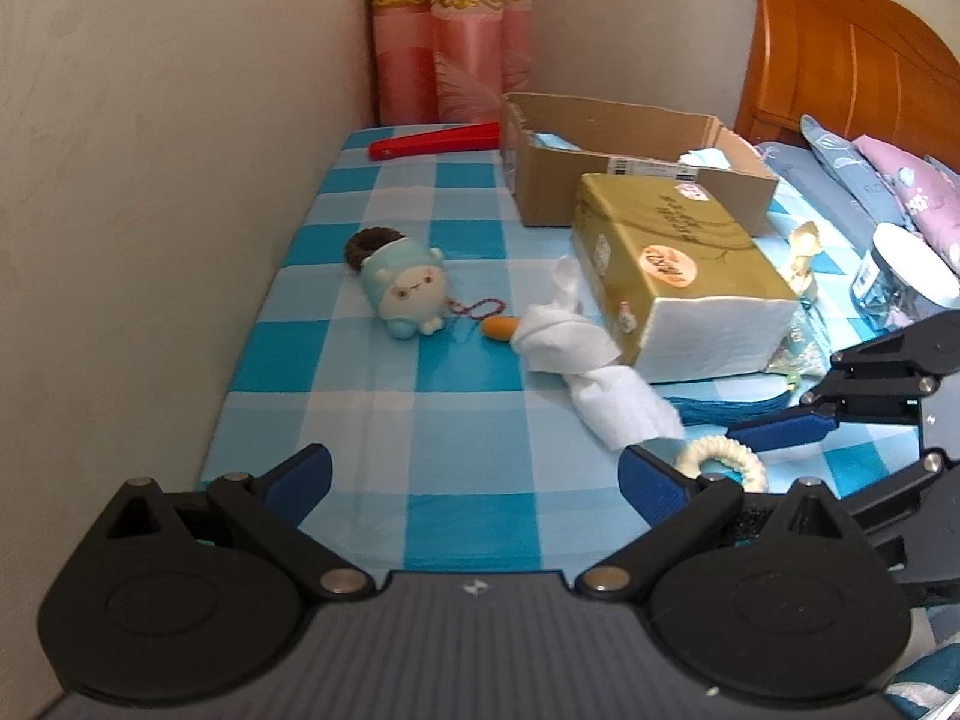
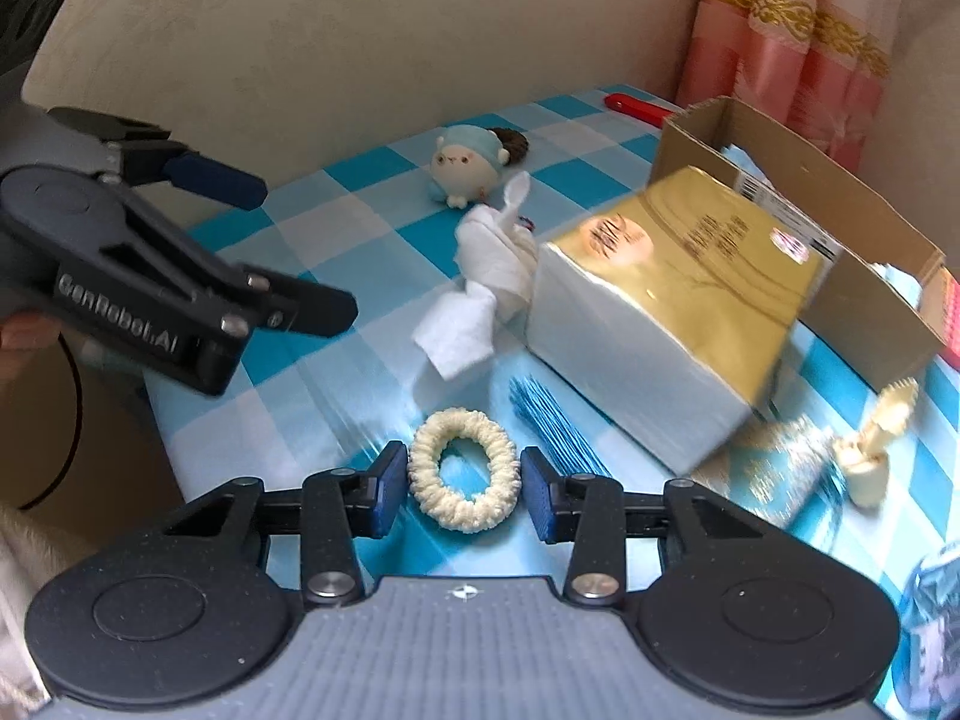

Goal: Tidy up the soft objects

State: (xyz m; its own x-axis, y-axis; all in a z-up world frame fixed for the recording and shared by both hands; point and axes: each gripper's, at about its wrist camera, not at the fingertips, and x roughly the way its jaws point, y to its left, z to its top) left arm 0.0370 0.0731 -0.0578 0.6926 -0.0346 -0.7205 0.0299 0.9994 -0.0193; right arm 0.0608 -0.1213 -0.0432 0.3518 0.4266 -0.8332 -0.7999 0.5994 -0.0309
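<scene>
Broadly, a bed (image 1: 372, 420) under a blue-and-white checked sheet carries all items, with a wall on its far side and a pink curtain (image 1: 450, 30) at the corner; an open cardboard box (image 1: 630, 138) sits toward the curtain end, and a gold tissue pack (image 1: 678, 264) lies just in front of it, touching it; a white cloth (image 1: 576, 360), rolled and crumpled, lies beside the pack's near corner; a pale-blue plush (image 1: 408, 288) rests apart from these, nearer the wall; a red fan (image 1: 432, 141), folded, lies at the far edge near the curtain; a cream scrunchie (image 2: 462, 468) lies flat on the sheet near the cloth. Left gripper (image 1: 474, 474) hovers over bare sheet, its jaws spread wide with nothing between them; right gripper (image 2: 459, 492) sits low on the sheet, its jaws drawn in against both sides of the scrunchie, pinching it.
</scene>
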